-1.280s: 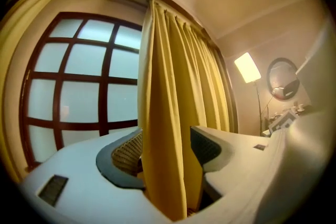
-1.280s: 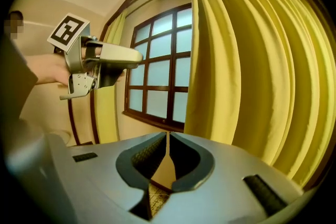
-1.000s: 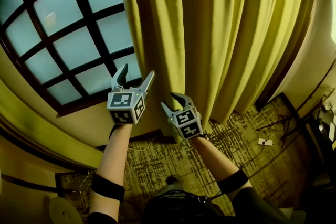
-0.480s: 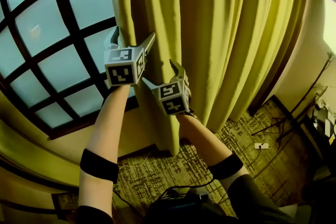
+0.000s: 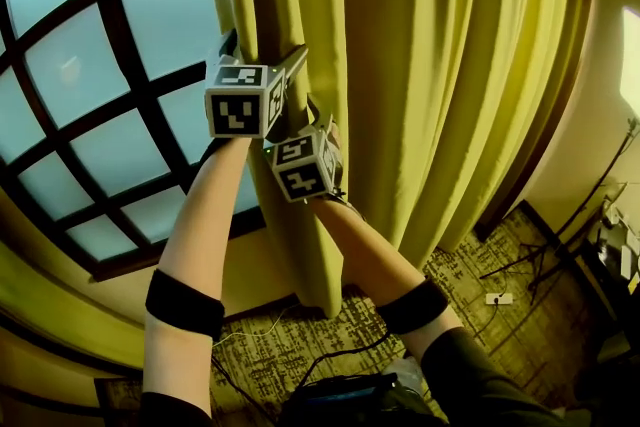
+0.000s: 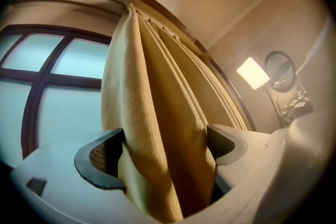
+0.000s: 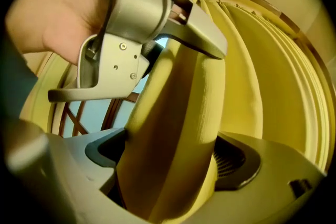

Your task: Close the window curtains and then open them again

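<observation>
when looked at from the head view: yellow curtain point(image 5: 440, 65) bunched to the right of the grid window point(image 5: 100, 65), glass uncovered, folds running straight up and down. left gripper point(image 5: 262, 50) and right gripper point(image 5: 322, 120) stacked on the curtain's window-side edge, left just above right, both pointing into the cloth.

from the left gripper view: jaws spread wide, having just been opening, with a thick upright fold of curtain point(image 6: 157, 113) standing between them, filling the gap, seemingly not pinched.

from the right gripper view: jaws likewise just opened to full spread, astride the same fold point(image 7: 184, 113), left gripper point(image 7: 126, 34) right above.

judging by that, if closing is the step in hand, calls only for a squeeze and a pull sideways toward the window; neither hand nearer, both already on the edge.
</observation>
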The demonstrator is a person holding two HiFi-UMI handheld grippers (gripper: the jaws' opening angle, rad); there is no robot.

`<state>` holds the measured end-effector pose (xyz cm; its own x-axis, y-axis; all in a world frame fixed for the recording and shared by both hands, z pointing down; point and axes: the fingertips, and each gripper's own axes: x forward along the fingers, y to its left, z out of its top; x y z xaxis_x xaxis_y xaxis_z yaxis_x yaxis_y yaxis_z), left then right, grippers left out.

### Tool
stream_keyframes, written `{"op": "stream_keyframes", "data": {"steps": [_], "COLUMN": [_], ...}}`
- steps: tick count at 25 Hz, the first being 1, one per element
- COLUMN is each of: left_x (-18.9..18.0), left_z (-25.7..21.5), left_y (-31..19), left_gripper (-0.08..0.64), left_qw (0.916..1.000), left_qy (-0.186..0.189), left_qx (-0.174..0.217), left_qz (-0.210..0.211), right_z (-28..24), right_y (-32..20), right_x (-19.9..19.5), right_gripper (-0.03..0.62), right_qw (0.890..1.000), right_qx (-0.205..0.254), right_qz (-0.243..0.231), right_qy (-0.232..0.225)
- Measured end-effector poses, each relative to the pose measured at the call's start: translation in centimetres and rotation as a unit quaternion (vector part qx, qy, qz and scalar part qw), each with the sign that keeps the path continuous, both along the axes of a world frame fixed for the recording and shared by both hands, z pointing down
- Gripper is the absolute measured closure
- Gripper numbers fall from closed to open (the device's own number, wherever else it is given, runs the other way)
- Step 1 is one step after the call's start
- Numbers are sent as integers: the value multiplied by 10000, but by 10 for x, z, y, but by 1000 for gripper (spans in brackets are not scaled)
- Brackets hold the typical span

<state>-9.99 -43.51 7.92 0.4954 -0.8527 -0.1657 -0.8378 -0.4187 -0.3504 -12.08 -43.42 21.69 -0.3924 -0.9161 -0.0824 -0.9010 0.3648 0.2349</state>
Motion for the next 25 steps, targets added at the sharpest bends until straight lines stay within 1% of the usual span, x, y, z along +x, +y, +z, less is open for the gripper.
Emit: {"op": "stream_keyframes", "data": {"steps": [2,3,4,6,7,8,9,10,11,18,25], "left_x": [5,7,8,5,4,4,5,8,11,33,71], "left_z": [-6,-6,-6,-8,-11,-13,-16,-17,-17,-19,-23], "left_y": [-6,-9,-12,-13,-12,-11,-11,-11,-11,-16,-25], "left_gripper": [75,83,117,240,333,428,509,552,555,558,558], "left_qw": [10000,9999,9998,9992,9988,9985,9985,9987,9988,9995,9988], "left_qy": [-64,-111,-167,-235,-227,-190,-136,-87,-58,42,279], "left_qx": [1,-6,-1,79,145,208,253,275,281,273,161], "left_qz": [6,-15,-73,-305,-410,-464,-466,-432,-385,-137,359], "right_z": [-4,-5,-5,-6,-7,-8,-8,-9,-10,-11,-13], "right_y": [-8,-12,-15,-20,-22,-25,-27,-28,-29,-38,-53], "right_x": [-4,-4,-4,0,4,8,11,13,15,36,75], "right_gripper": [46,63,86,127,271,384,483,536,555,560,561], "right_qw": [9999,9998,9996,9992,9990,9989,9990,9990,9989,9968,9916], "right_qx": [34,52,73,164,231,281,303,298,269,74,-190], "right_qz": [-78,-120,-161,-178,-154,-152,-197,-277,-360,-758,-1107], "right_qy": [82,140,202,318,341,329,278,199,116,-223,-637]}}
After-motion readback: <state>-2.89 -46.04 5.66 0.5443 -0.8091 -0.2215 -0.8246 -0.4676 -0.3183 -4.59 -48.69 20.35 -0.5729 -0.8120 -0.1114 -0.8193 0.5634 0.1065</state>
